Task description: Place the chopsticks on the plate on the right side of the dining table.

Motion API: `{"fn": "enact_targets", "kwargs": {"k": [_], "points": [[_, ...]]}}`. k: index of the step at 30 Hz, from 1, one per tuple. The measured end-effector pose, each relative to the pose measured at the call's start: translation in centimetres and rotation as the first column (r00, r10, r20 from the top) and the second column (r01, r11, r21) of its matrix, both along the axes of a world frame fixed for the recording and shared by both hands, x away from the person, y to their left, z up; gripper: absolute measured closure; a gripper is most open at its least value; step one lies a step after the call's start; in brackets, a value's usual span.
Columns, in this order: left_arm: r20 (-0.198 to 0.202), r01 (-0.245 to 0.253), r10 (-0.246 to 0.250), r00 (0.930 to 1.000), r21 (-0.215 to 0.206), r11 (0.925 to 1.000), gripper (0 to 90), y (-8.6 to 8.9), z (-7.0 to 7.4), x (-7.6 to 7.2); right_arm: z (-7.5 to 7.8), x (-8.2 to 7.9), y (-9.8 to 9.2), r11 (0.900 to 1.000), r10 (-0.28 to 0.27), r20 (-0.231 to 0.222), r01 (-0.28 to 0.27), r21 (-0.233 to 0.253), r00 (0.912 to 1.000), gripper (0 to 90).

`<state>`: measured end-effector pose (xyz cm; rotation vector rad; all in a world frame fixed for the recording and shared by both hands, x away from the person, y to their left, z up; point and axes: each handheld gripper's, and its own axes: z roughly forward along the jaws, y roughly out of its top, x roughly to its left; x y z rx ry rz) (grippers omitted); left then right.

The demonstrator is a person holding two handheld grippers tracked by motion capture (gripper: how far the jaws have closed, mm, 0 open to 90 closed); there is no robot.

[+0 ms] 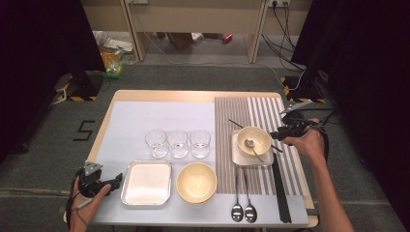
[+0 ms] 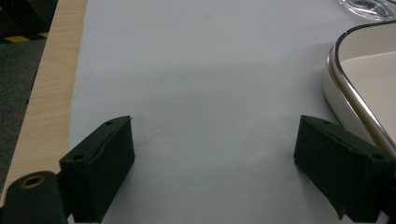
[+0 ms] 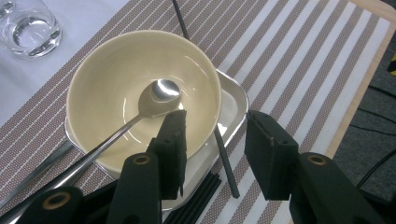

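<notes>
A cream bowl point(image 1: 261, 134) point(image 3: 107, 70) stands on a small square tray point(image 1: 240, 157) point(image 3: 233, 100) on the striped placemat point(image 1: 263, 108). In the bowl rests a metal spoon point(image 1: 250, 144) point(image 3: 159, 93). A single black chopstick point(image 1: 235, 123) point(image 3: 226, 161) lies slanted under the bowl's far side. My right gripper point(image 1: 276, 135) point(image 3: 215, 121) is open at the bowl's right rim, its jaws standing either side of that chopstick's near end. My left gripper point(image 1: 116, 182) point(image 2: 215, 140) is open and low over the white mat, left of the metal tray point(image 1: 146, 182) point(image 2: 355, 93), with nothing between its jaws.
Three glasses point(image 1: 177, 143) stand in a row mid-table; one glass point(image 3: 30, 28) shows in the right gripper view. A larger cream bowl point(image 1: 196, 181) sits beside the metal tray. Two spoons point(image 1: 243, 210) and a bundle of black chopsticks point(image 1: 280, 188) lie on the placemat's near part.
</notes>
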<state>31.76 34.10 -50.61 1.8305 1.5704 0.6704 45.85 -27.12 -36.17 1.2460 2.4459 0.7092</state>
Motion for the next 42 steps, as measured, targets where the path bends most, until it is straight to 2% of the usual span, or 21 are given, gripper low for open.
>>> {"fn": "enact_targets", "kwargs": {"k": [17, 25, 42], "points": [[0.000, 0.000, 0.000, 1.0000, 0.000, 1.0000, 11.1, 0.0, 0.0, 0.0, -0.4, -3.8, -1.8, 0.998, -0.051, 0.014, 0.051, 0.026, 0.9986, 57.6], [0.001, -0.001, 0.001, 1.0000, -0.002, 1.0000, 11.1, 0.0, 0.0, 0.0, -0.4, -5.6, -2.3, 0.998, -0.053, 0.019, 0.052, 0.030, 0.9984, 56.8], [0.000, 0.000, 0.000, 1.0000, 0.000, 1.0000, 11.1, 0.0, 0.0, 0.0, -2.3, -7.9, -3.3, 0.998, -0.057, 0.003, 0.057, 0.031, 0.9984, 56.4]]}}
